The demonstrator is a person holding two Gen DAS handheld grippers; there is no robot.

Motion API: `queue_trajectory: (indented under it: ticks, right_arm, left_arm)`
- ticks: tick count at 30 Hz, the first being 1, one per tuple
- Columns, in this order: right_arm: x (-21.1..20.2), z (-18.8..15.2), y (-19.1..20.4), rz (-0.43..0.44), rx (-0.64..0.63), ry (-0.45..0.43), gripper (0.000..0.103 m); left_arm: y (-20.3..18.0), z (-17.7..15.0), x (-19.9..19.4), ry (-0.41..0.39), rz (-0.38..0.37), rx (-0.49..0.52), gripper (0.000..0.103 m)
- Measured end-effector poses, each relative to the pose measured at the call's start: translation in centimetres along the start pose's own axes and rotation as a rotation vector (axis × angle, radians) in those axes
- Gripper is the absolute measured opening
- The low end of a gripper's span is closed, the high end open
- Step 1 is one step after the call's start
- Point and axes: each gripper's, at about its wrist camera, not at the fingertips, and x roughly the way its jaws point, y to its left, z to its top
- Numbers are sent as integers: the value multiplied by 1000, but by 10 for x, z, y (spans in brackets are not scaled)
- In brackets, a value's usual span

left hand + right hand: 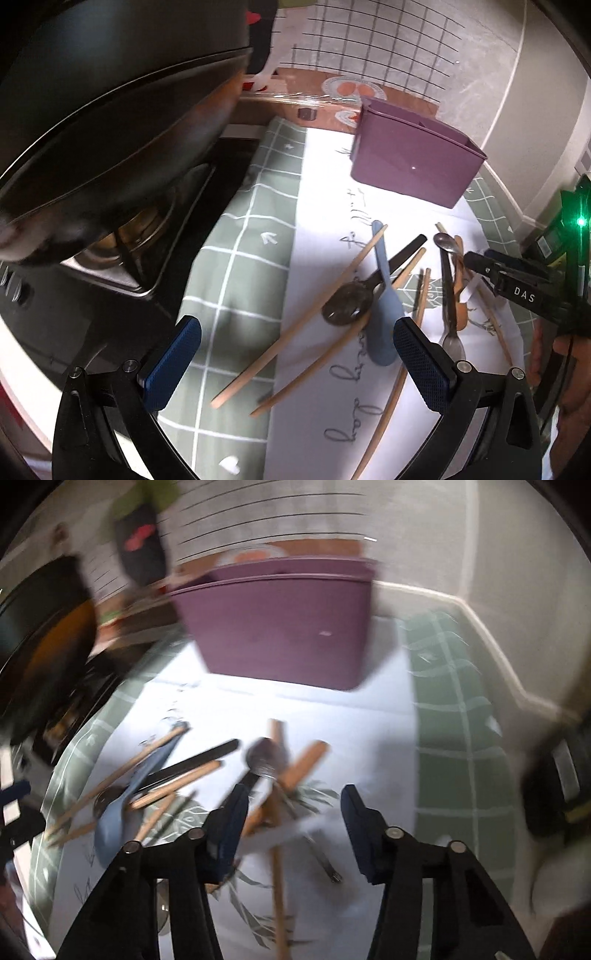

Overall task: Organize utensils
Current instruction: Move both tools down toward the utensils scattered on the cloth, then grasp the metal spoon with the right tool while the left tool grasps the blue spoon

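Utensils lie in a loose heap on the white middle of the patterned cloth [236,258], and none are in the holder yet, so my step is to lift the first one cleanly.

Nearest me, my left tongs [297,363] hang wide with nothing between the pads; the wooden chopsticks [295,332] run under them and the blue spoon [384,325] sits just by the right pad. My right tongs [291,830] are partly drawn in over the other end of the heap. That view is smeared, so I cannot tell whether the pads press on anything; I judge they do not, as a gap shows and the handles pass beneath.

Under the right tongs cross a wooden-handled piece [306,762], a long wooden stick [277,867] and a metal spoon [264,758] with a dark handle. From the left view the right tongs reach in over the metal spoon and its wooden neighbours. I would choose one handle that lies on top, turn the pads square across it, and close near its middle so it does not swing. Taking two crossed pieces together would likely drag the heap.

Further out lies the dark round spoon [347,304] with a black handle across the blue one.

Farthest stands the purple holder [413,162], upright, well apart from the heap, beside a black pan [110,110] on the stove. I would carry the piece handle-level, then tip it in bowl up.
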Motion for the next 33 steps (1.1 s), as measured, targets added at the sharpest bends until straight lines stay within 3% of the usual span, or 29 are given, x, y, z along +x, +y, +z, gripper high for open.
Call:
queue_trajectory:
  ticks: [3, 13, 17, 18, 21, 28, 33]
  right_arm:
    - [11, 12, 11, 33, -73, 21, 34]
    - [31, 22, 24, 19, -197, 78, 24]
    - [33, 22, 21, 21, -208, 101, 23]
    - [33, 22, 21, 20, -206, 106, 18]
    - [25, 22, 19, 10, -187, 104, 6]
    - [-6, 14, 9, 9, -102, 77, 6]
    - [-19, 7, 14, -8, -89, 73, 6]
  left_arm:
    - [2, 0, -1, 11, 7, -11, 103]
    - [5, -2, -6, 19, -2, -23, 103]
    - [-7, -1, 0, 33, -62, 13, 102]
    - [-12, 0, 2, 39, -83, 31, 101]
    - [-26, 3, 7, 47, -116, 86, 89]
    - [-62, 26, 33, 118, -216, 192, 66]
    - [-81, 43, 62, 204, -213, 248, 55]
